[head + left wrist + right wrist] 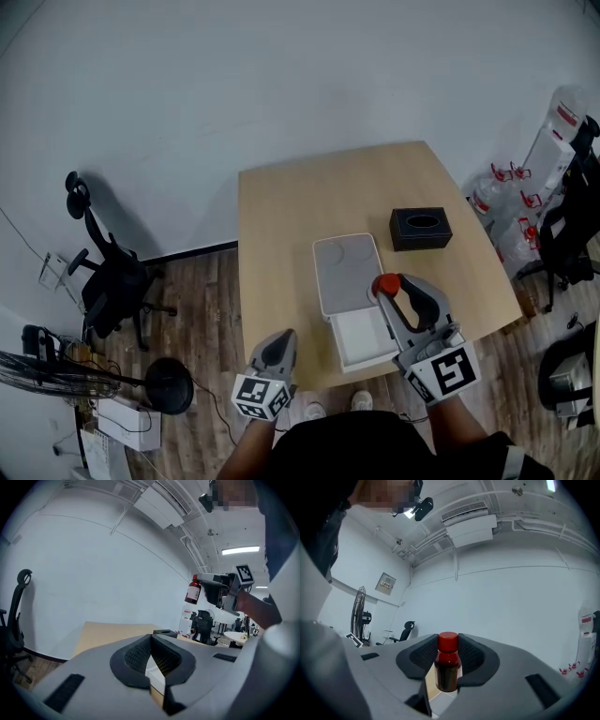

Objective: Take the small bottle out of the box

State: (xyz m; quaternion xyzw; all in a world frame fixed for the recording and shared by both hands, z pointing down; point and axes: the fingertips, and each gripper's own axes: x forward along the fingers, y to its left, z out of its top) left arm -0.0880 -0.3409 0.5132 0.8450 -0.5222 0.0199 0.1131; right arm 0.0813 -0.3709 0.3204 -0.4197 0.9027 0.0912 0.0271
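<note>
The small brown bottle point(448, 667) with a red cap stands upright between the pads of my right gripper point(448, 657), which is shut on it. In the head view the red cap point(385, 284) shows at the tip of the right gripper point(388, 292), lifted above the white box point(359, 352). The box's lid point(345, 272) lies open on the wooden table point(291, 216). From the left gripper view the bottle point(192, 591) hangs high in the air to the right. My left gripper point(278, 341) hovers at the table's front edge, left of the box, its jaws shut with nothing held.
A black tissue box point(421, 228) sits on the table behind and right of the white box. Off the table, a black office chair point(108, 277) and a fan point(56, 375) stand on the left. Water bottles point(525, 202) are stacked at the right.
</note>
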